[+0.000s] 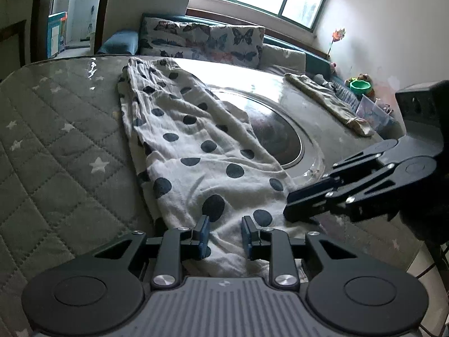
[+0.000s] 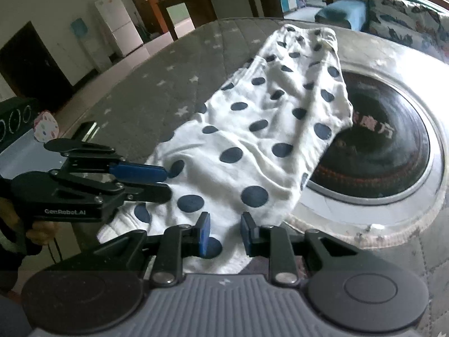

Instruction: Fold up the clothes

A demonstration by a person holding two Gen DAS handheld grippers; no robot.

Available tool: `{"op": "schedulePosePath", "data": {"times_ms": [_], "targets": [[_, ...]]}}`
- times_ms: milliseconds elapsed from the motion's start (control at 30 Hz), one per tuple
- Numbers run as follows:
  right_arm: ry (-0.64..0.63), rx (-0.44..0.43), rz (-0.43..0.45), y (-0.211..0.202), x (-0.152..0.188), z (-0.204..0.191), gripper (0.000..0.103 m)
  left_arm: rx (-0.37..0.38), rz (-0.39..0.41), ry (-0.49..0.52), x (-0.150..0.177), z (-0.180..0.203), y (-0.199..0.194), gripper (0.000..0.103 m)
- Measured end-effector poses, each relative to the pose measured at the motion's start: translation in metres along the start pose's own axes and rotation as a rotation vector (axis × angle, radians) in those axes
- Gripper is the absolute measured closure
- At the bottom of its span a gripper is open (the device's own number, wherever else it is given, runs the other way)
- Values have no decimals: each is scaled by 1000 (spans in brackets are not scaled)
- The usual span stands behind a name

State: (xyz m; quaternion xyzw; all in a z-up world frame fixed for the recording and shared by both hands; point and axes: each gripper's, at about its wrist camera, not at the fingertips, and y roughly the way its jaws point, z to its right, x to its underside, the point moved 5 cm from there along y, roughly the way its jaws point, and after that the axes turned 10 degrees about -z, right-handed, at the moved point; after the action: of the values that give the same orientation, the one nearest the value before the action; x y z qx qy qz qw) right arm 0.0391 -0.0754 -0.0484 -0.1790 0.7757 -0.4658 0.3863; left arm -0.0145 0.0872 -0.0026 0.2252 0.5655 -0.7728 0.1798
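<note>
A white garment with dark blue dots (image 1: pixel 193 146) lies stretched along the table, its near end toward me; it also shows in the right wrist view (image 2: pixel 266 140). My left gripper (image 1: pixel 225 236) is open, its blue pads either side of the garment's near hem, not closed on it. My right gripper (image 2: pixel 225 231) is open over the same near end of the cloth. In the left wrist view the right gripper (image 1: pixel 314 199) comes in from the right at the cloth's edge. In the right wrist view the left gripper (image 2: pixel 157 179) comes in from the left, touching the cloth.
The table has a grey quilted cover with white stars (image 1: pixel 64 140) and a round glass turntable (image 1: pixel 283 140) partly under the garment. A second beige garment (image 1: pixel 331 101) lies at the far right. A sofa with butterfly cushions (image 1: pixel 207 39) stands behind; a clear box and toys (image 1: pixel 373 109) sit at the right.
</note>
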Motion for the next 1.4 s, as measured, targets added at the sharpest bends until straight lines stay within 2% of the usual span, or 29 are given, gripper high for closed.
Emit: {"op": "schedulePosePath", "data": {"times_ms": [100,167,333,567,767,867,1067,1200,1300,1400], "targets": [[-8,13,30,-9,-10,4,79,4,21,14,-7,4,-7,70],[-13,26,52,-15,-22,8,74,1,50,34,-16,9,-13,62],[-22,80,104,-17,-60,23,73,10,69,64,-34,17,-8,62],[21,121,109,12,-103,58,73,15,12,33,-34,8,14,62],[117,180,74,33,-105,100,73,17,-16,17,-27,-1,20,62],[151,181,97,27,-103,110,73,17,-9,24,-30,-3,17,62],[140,192,159,12,-112,110,73,3,55,3,-57,-9,6,60],[112,198,141,24,-117,108,73,-20,46,-3,-80,-13,21,60],[100,266,123,33,-119,114,73,-46,30,-11,-97,-22,36,60],[113,270,130,31,-117,122,73,-82,26,-29,-112,-34,48,60]]}}
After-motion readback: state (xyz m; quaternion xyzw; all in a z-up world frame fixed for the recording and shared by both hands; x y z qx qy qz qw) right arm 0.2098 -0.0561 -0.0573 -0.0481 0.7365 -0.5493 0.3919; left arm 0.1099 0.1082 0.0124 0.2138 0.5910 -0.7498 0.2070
